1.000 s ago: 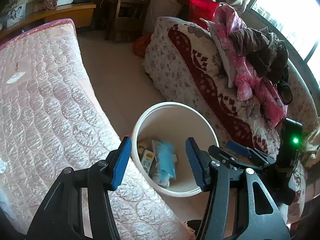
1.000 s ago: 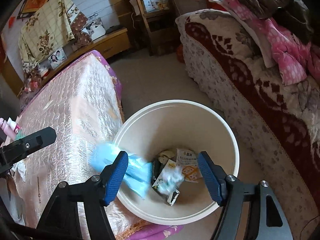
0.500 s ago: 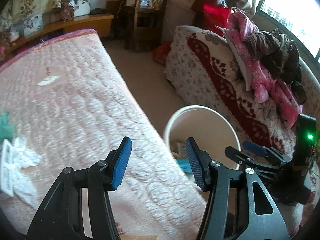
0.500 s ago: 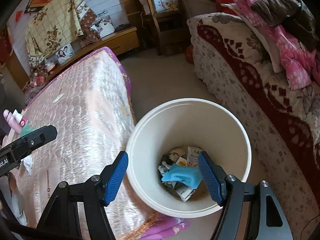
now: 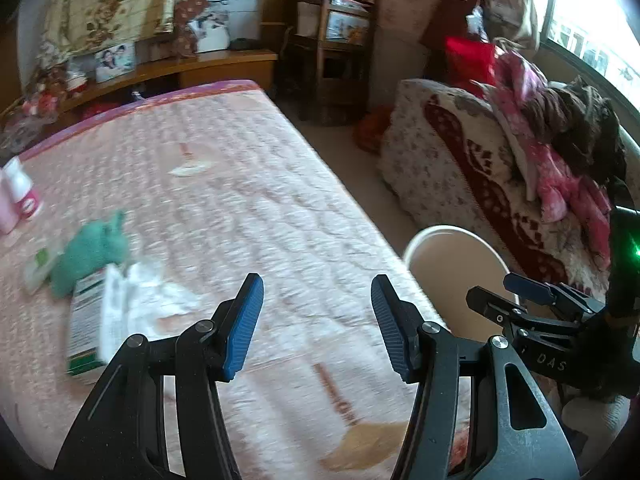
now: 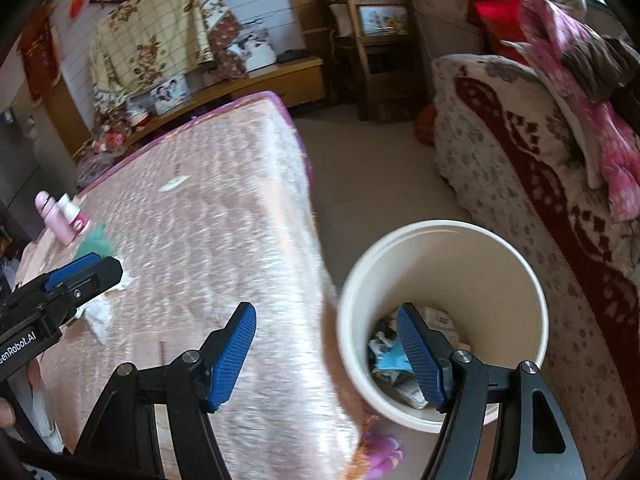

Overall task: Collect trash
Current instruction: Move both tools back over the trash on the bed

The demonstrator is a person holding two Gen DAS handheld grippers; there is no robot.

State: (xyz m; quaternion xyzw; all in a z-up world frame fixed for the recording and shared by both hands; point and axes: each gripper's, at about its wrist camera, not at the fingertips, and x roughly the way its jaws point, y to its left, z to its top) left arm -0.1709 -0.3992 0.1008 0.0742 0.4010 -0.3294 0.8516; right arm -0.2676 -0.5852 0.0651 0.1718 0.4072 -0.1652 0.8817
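On the bed [image 5: 248, 208] at the left lie a green wad [image 5: 90, 250], a printed packet [image 5: 86, 326] and crumpled white paper [image 5: 152, 300], likely next. The left gripper [image 5: 317, 324] hangs over the mattress, fingers parted, empty. The right gripper [image 6: 326, 354] (also parted, empty) overlaps the bin [image 6: 516, 276], where trash [image 6: 390, 358] sits.

The mattress [image 5: 248, 200] is pink with a quilted pattern (purple along its edge); on it lie a green cloth [image 5: 90, 250] and white tissue [image 5: 148, 298]; beside it stands a cream bucket [image 6: 516, 280].
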